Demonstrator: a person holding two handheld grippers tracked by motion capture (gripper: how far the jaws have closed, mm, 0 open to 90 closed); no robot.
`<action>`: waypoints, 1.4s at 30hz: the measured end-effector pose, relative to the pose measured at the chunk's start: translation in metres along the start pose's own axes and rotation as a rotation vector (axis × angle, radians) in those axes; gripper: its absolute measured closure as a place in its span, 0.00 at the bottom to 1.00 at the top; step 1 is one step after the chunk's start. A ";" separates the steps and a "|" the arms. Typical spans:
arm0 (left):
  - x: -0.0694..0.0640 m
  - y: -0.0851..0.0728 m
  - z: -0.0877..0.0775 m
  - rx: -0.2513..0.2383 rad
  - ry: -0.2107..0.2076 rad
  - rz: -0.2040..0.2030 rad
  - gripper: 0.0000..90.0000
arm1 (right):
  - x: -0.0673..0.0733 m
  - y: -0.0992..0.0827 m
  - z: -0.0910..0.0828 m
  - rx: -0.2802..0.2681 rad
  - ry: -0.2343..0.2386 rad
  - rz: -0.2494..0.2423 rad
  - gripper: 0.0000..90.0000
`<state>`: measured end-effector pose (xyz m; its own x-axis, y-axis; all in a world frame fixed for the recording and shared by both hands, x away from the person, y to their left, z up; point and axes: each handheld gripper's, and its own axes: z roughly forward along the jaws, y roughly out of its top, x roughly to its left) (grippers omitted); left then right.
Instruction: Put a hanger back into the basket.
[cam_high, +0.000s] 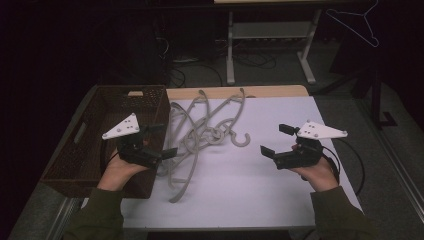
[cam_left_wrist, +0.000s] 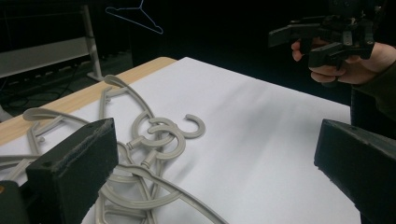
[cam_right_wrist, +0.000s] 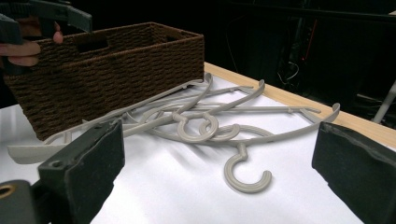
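From the high view, a tangle of grey plastic hangers (cam_high: 202, 131) lies just right of the woven brown basket (cam_high: 95, 145). The left gripper (cam_high: 162, 140) hovers at the tangle's near edge, released and empty; the right gripper (cam_high: 275, 140) hangs well apart, also released.

In the left gripper view, curved hooks (cam_left_wrist: 163, 135) lie between its wide jaws.

In the right gripper view, smooth hangers (cam_right_wrist: 210, 121) rest against the basket (cam_right_wrist: 116, 70).
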<state>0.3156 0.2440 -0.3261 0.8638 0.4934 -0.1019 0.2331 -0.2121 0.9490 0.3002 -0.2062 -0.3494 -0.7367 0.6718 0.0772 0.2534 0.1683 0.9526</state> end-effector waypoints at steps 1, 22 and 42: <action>-0.001 0.001 0.001 0.001 0.003 -0.003 0.00 | 0.000 0.000 0.000 0.001 -0.002 -0.001 0.02; -0.023 0.015 0.047 0.149 0.057 0.013 0.00 | 0.000 -0.039 -0.012 0.058 -0.052 0.034 0.02; -0.024 -0.022 0.093 0.348 0.126 -0.063 0.00 | -0.004 -0.046 -0.012 0.059 -0.054 0.042 0.02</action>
<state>0.3316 0.1584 -0.3722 0.7859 0.6104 -0.0989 0.4411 -0.4414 0.7814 0.2843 -0.2249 -0.3896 -0.6902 0.7167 0.0995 0.3208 0.1799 0.9299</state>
